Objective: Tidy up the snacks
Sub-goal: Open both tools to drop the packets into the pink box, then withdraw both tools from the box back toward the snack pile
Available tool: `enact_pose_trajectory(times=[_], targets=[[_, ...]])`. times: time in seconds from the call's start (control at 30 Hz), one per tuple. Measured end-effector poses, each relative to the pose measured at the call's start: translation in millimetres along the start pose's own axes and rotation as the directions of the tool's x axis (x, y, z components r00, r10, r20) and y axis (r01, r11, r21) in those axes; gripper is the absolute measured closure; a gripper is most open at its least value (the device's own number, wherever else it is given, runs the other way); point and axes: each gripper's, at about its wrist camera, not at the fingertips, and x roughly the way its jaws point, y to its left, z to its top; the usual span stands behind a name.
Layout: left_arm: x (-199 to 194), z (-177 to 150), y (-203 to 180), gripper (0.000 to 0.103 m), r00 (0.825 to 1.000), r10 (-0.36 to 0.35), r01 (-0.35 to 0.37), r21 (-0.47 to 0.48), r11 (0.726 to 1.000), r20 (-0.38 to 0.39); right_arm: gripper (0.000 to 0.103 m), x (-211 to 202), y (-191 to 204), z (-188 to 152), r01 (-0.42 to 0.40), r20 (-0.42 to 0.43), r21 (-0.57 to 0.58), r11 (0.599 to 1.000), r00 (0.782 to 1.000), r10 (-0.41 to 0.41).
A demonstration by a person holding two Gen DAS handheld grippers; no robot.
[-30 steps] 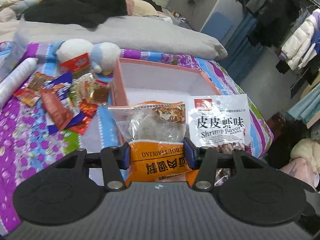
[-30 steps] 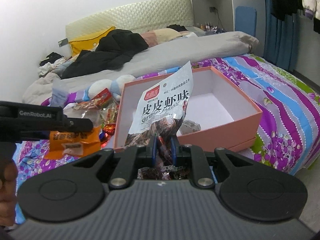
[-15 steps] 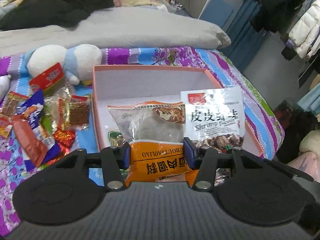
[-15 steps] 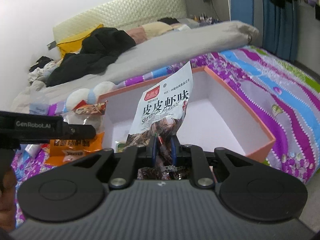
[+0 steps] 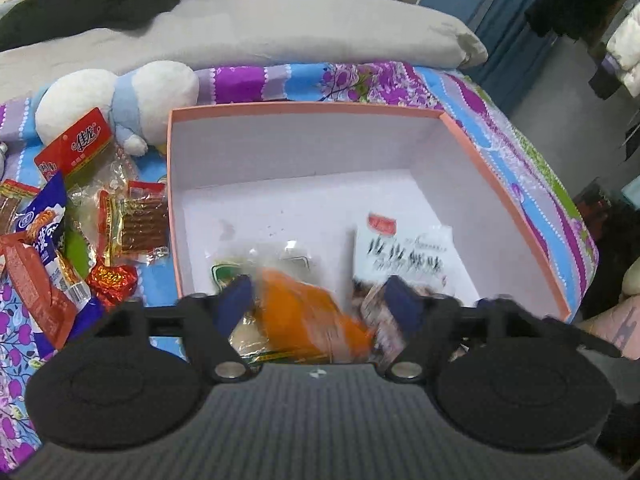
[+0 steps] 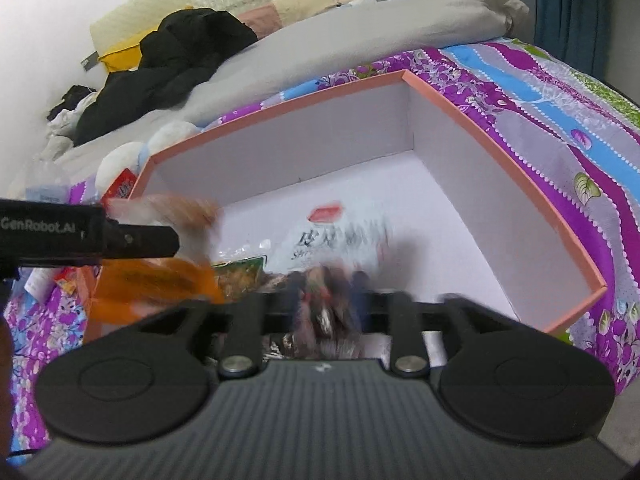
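From my left gripper point(image 5: 320, 300), jaws just spreading, the orange packet point(image 5: 304, 320) sits blurred between the fingers, unpinched, its lower edge cut off by the tool body. Ahead lies the pink box point(image 5: 504, 200). My right gripper point(image 6: 326, 284), jaws likewise just parting, has the white shrimp packet point(image 6: 344, 236) smeared between them inside the box; contact unreadable.

The left gripper point(image 5: 320, 300) hangs over the near edge of the pink box point(image 5: 500, 184), its jaws just opened wide, pads clear of the blurred orange snack bag point(image 5: 304, 320) between them. A white shrimp-flavour bag point(image 5: 404, 252) lies inside the box, right of the orange one. Loose snack packets point(image 5: 80, 240) and a plush toy point(image 5: 116, 100) sit left of the box
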Motion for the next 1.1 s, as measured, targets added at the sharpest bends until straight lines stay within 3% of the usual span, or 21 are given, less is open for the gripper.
enact_pose_trajectory(times=[0.03,0.5,1.1], targets=[[-1.4,-0.9,0.2,0.024,1.000,0.001,-0.001,0.003,1.000,0.002,0.039,-2.5,0.1,-0.6,0.000,0.012,0.005,1.000,1.000,0.000],[-80.8,-17.2,4.6,0.024,0.993,-0.011,0.009,0.018,1.000,0.120,0.040,-52.8,25.4,-8.5,-0.033,0.097,-0.012,0.999,0.995,0.034],[-206.8,-79.8,31.6,0.024,0.964,-0.030,0.026,0.019,0.999,0.264,0.040,-141.8,77.2,-48.5,-0.064,0.209,-0.046,0.997,0.975,0.072]])
